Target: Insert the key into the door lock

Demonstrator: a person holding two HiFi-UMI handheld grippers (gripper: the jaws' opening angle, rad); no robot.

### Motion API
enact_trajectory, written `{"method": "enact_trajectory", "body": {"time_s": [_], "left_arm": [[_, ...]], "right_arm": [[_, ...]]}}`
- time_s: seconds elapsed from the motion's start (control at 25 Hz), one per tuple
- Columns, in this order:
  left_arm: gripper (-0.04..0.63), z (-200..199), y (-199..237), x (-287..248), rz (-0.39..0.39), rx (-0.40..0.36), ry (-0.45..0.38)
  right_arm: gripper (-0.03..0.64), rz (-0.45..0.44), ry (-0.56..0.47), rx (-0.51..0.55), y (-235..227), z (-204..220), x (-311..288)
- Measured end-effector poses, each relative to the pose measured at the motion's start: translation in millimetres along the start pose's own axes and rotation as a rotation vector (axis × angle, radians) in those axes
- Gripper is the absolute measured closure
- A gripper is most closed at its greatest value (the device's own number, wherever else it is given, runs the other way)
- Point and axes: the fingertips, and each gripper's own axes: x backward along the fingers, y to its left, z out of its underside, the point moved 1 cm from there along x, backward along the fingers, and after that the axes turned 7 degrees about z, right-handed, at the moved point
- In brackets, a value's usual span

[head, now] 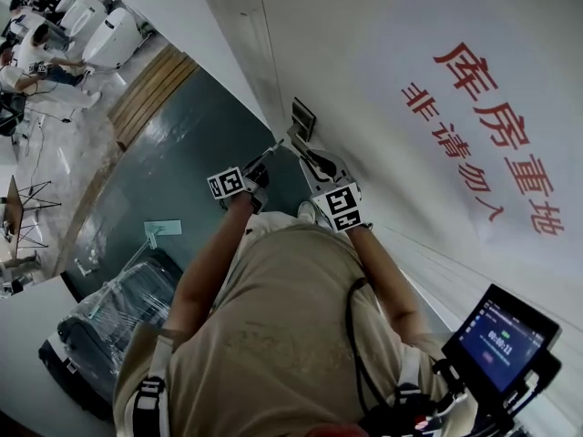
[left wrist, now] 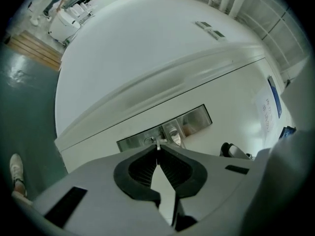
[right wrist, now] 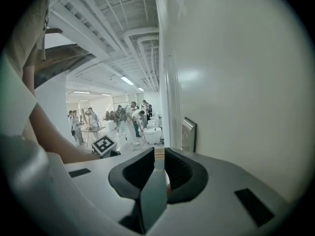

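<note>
Left gripper (left wrist: 158,150) had its jaws pressed together on the key (left wrist: 157,144), a thin metal blade that stuck out past the tips. The blade pointed at the steel lock plate (left wrist: 165,129) set in the white door (head: 410,44). Its tip lay close in front of the plate, just beside the small keyhole (left wrist: 149,140). Whether it touched the metal could not be told. A shiny fitting (left wrist: 174,133) sat on the same plate, right of the keyhole.

The right gripper (right wrist: 159,154) hung near the door with its jaws a narrow gap apart and nothing visible between them. The left gripper's marker cube (right wrist: 104,144) showed past its left jaw, and the lock plate stood edge-on ahead of it. In the head view both grippers were held out side by side in front of the person's body, toward the door's edge. Red characters (head: 496,126) ran across the door. Farther off, on the open floor, people (right wrist: 130,117) stood around white machines (right wrist: 151,132).
</note>
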Motion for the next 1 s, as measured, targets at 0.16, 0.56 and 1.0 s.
{"method": "enact_trajectory", "body": {"time_s": [0.16, 0.56, 1.0], "left_arm": [[0.561, -5, 8, -11, -0.001, 0.003, 0.028], [0.561, 3, 23, -45, 0.0, 0.083, 0.041], [0.561, 10, 29, -58, -0.013, 0.116, 0.023]], "right_arm": [[0.546, 0.022, 0.001, -0.003, -2, -3, -3], [0.546, 0.038, 0.008, -0.003, -7, 4, 5], [0.546, 0.007, -0.001, 0.029, -9, 3, 6]]}}
